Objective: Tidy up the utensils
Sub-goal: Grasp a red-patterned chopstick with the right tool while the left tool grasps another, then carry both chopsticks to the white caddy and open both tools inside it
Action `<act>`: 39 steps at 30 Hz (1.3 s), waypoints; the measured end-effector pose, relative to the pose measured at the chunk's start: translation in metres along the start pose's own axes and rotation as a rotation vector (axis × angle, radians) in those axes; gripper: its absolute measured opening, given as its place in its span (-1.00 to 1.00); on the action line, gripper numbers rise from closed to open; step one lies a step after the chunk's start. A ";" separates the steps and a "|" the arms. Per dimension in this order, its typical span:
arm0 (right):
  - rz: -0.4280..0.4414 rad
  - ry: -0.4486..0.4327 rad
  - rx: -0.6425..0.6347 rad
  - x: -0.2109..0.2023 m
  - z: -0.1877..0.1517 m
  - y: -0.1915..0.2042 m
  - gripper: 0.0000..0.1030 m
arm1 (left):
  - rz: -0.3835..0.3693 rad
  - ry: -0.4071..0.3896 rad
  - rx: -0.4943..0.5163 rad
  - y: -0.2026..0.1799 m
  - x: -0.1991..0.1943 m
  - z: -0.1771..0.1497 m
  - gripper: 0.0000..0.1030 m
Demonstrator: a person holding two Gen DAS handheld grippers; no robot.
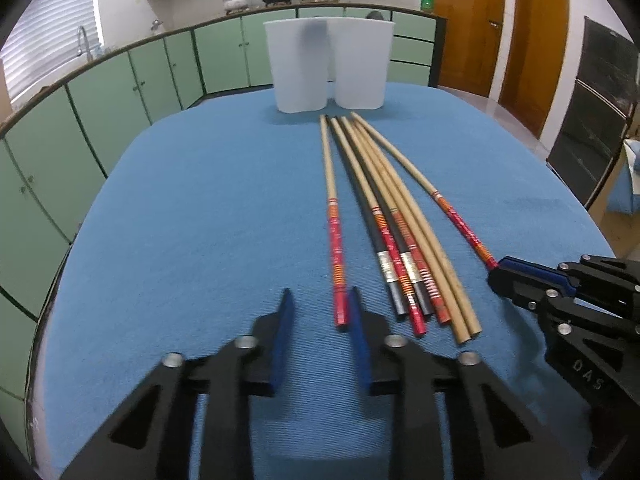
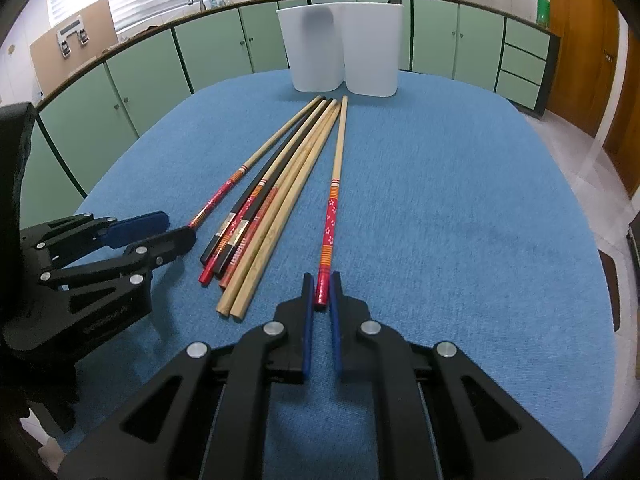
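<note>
Several long chopsticks lie in a fan on the blue cloth (image 1: pixel 200 220), tips toward two white bins (image 1: pixel 298 68) (image 1: pixel 362 64). My left gripper (image 1: pixel 320 304) is open. The red end of the leftmost chopstick (image 1: pixel 334 240) lies between its jaws, close to the right pad (image 1: pixel 356 320) and apart from the left one. My right gripper (image 2: pixel 322 282) is shut on the red end of the rightmost chopstick (image 2: pixel 332 216), which rests on the cloth apart from the bundle (image 2: pixel 276 200). From the left wrist view the right gripper (image 1: pixel 498 270) pinches that same stick (image 1: pixel 460 224).
The white bins (image 2: pixel 316 48) (image 2: pixel 374 48) stand side by side at the table's far edge, with something dark showing inside the left one. Green cabinets (image 1: pixel 140 80) run behind, and wooden doors (image 1: pixel 468 20) are at the right. Bare cloth (image 2: pixel 460 220) lies to the right of the sticks.
</note>
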State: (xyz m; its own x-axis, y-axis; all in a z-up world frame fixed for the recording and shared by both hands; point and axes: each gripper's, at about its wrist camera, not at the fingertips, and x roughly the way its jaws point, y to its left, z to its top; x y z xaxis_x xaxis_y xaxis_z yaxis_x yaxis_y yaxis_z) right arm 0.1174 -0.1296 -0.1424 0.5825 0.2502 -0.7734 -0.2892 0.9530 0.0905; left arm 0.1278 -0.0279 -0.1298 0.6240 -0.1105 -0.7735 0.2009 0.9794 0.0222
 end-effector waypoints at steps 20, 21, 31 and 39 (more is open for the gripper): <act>0.009 -0.121 0.022 -0.042 0.022 -0.014 -0.89 | 0.028 -0.118 -0.008 0.017 -0.058 0.022 -0.89; 0.008 -0.138 0.019 -0.048 0.026 -0.015 -0.89 | 0.028 -0.132 -0.010 0.018 -0.063 0.026 -0.89; 0.041 -0.274 0.019 -0.097 0.074 -0.031 -0.90 | 0.011 -0.272 -0.013 0.033 -0.109 0.067 -0.89; 0.072 -0.353 -0.011 -0.128 0.124 -0.039 -0.90 | -0.026 -0.342 0.014 0.038 -0.119 0.107 -0.90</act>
State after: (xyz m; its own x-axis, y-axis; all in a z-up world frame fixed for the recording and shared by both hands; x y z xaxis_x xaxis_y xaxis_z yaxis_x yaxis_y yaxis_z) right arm 0.1482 -0.1772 0.0308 0.7862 0.3625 -0.5005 -0.3466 0.9292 0.1285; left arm 0.1415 0.0045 0.0307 0.8349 -0.1883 -0.5172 0.2293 0.9732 0.0158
